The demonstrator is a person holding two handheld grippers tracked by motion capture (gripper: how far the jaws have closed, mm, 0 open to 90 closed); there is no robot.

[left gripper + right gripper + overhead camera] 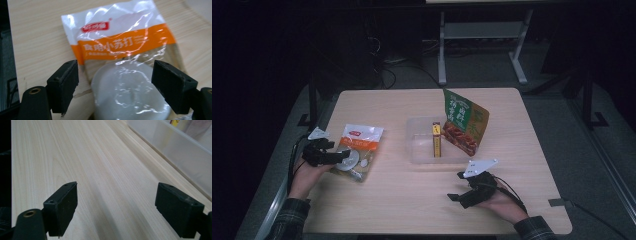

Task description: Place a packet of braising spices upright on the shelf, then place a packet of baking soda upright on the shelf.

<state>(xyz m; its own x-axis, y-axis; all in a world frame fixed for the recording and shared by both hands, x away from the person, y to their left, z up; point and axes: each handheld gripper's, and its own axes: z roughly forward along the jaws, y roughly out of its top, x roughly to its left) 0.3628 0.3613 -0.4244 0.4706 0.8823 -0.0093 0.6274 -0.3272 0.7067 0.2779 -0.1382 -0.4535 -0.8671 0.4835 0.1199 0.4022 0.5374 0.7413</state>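
A white and orange pouch (358, 150) with a round white lump inside lies flat near the table's left side. My left gripper (343, 156) is over its near left corner. In the left gripper view the pouch (120, 47) lies between and beyond the two black pads (62, 85), which stand wide apart and do not press it: open. My right gripper (457, 186) rests low near the front right of the table, its jaws open over bare wood (105, 190). A clear plastic tray (422, 152) at the centre holds a green and orange snack bag (464, 122) and a yellow stick pack (437, 140).
The clear tray's wall (175, 147) runs along the upper right in the right gripper view. The wooden table (402, 200) ends close to the left gripper's hand. A white desk frame (482, 45) and cables stand on the dark floor beyond the far edge.
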